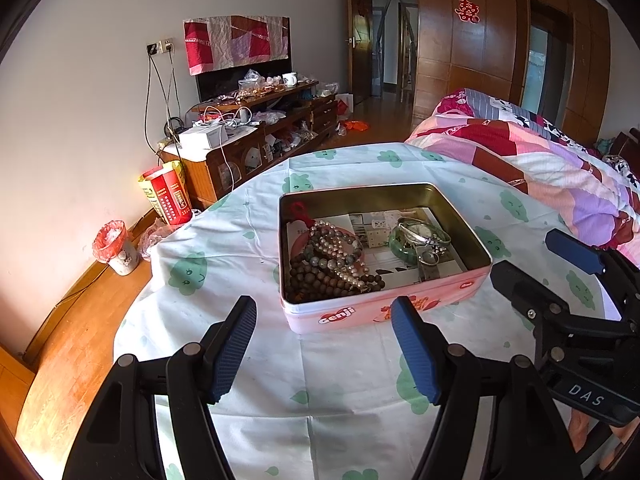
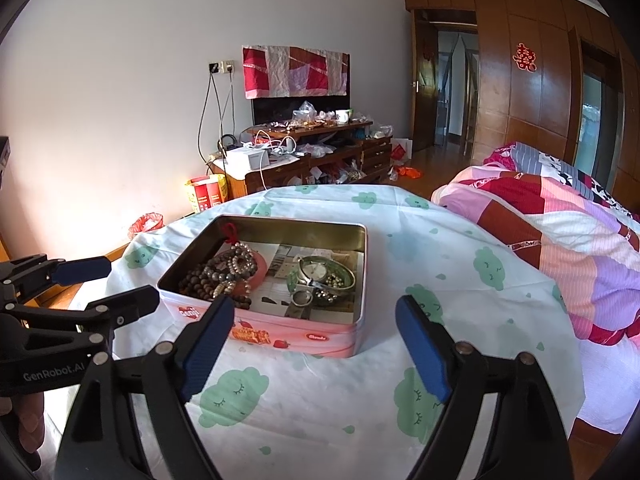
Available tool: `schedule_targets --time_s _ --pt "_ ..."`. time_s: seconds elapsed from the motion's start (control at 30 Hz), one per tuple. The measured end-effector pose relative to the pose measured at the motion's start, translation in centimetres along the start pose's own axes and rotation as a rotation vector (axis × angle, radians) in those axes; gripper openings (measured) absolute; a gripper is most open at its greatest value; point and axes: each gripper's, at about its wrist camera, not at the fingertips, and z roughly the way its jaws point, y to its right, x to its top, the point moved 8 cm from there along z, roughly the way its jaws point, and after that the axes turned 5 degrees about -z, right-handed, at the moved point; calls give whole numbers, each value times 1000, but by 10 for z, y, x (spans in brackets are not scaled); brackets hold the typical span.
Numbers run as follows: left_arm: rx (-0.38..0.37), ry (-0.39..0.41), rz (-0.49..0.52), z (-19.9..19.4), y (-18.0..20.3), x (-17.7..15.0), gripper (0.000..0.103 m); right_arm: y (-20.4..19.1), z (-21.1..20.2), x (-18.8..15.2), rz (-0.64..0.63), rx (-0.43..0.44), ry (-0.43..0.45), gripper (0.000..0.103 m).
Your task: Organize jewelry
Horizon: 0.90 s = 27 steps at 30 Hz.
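Straight ahead of both claws, on the table [image 1: 224,240] with the cloud-print cloth, sits the pink tin [image 1: 384,308] with its lid off, and all the jewelry I can see is already inside it. Dark bead strands [image 1: 332,264] are heaped at the left end, and a green bangle [image 1: 404,240] with a silver watch [image 1: 420,232] lying across it sits at the right end, on a printed paper lining.

Left claw [image 1: 324,356] is wide open with nothing in it, hovering just short of the tin's near wall, and its fingers frame the bead end. Right claw [image 2: 312,344] is also spread wide and empty; from its own view the tin's near right corner sits between its fingers.

So the split is pretty clean, I'd say: beads lie ahead of the left claw, bangle and watch ahead of the right. The tin's long axis runs left to right across both claws, so either one has to go forward and down over the near wall to reach anything. The bead strands look tangled together, so I'd expect pulling out just one to be fiddly. Nothing is lying loose on the cloth.
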Motion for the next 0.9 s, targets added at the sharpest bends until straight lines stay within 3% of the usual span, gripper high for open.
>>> schedule_targets --time_s 0.9 --pt "0 38 3 -6 0 0 70 7 -2 3 6 -16 12 88"
